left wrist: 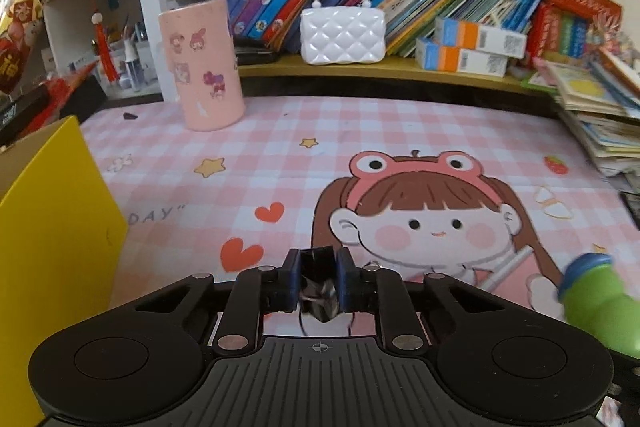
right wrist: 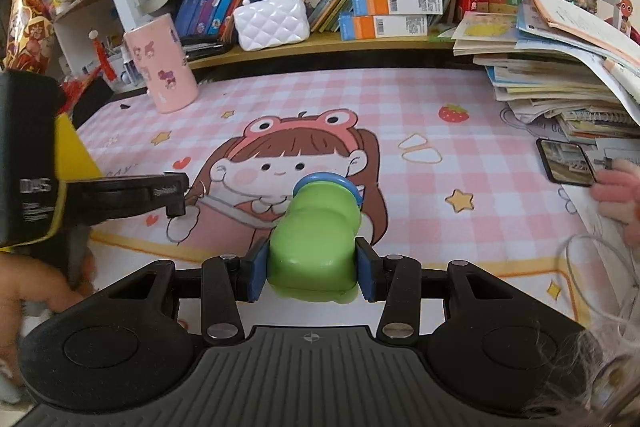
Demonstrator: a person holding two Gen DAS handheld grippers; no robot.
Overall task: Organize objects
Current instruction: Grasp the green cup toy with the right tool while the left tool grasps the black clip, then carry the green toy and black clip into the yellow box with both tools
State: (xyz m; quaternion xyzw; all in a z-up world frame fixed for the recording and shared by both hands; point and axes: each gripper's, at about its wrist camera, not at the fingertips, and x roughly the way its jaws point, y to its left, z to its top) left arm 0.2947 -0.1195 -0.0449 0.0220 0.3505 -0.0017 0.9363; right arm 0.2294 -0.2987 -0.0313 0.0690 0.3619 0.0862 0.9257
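Two grippers are at work over the pink checked desk mat with its cartoon girl, and both already carry something, so the sorting looks to be mid-way rather than finished. Behind the mat the shelf is crammed with leaning books, a white quilted purse with a bead handle and two orange-and-blue boxes; a sloppy stack of booklets spills at the right edge, beside a phone, and none of that seems tidied yet. A yellow box stands at the left of the mat, its wall just beside the left gripper; I would guess that is where things are being gathered, though I cannot see inside it. Further back stands a pink sticker-covered cup. The right gripper is clamped on a green toy with a blue rim, held above the lower middle of the mat. The left gripper has its blue pads pinched on a small dark object, crumpled and shiny, with a thin cord hanging; what it is I cannot tell. Both items still need setting down.
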